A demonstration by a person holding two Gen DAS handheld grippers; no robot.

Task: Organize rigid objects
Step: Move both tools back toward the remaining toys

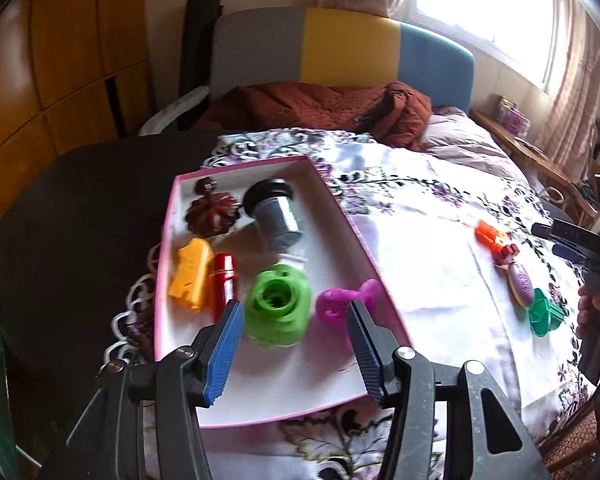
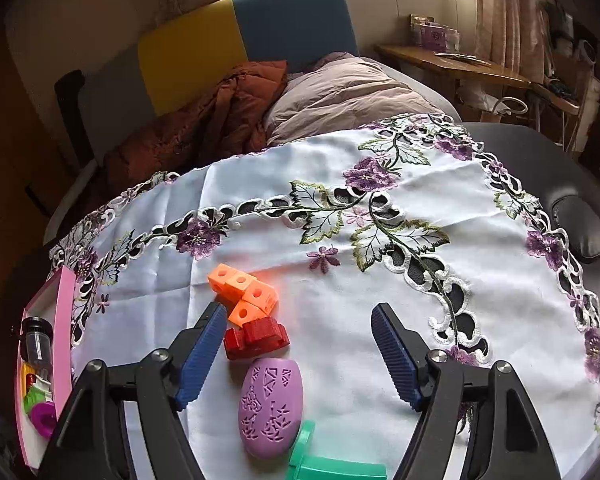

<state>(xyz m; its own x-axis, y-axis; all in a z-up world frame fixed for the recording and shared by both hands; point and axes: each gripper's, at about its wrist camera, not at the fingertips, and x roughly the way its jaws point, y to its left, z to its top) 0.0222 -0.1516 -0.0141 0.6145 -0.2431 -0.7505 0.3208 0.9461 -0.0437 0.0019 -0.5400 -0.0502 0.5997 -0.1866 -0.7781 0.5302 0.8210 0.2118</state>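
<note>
Hovering open and empty, the left claw overlooks the pink tray; right claw likewise.

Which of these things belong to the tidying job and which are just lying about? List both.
Belongs to the job:
pink tray
green piece, magenta piece, yellow piece, red cylinder, all in the tray
orange blocks, red block, purple egg, teal piece, on the cloth

Lying about:
rust-coloured quilt
pillow
side shelf
</note>
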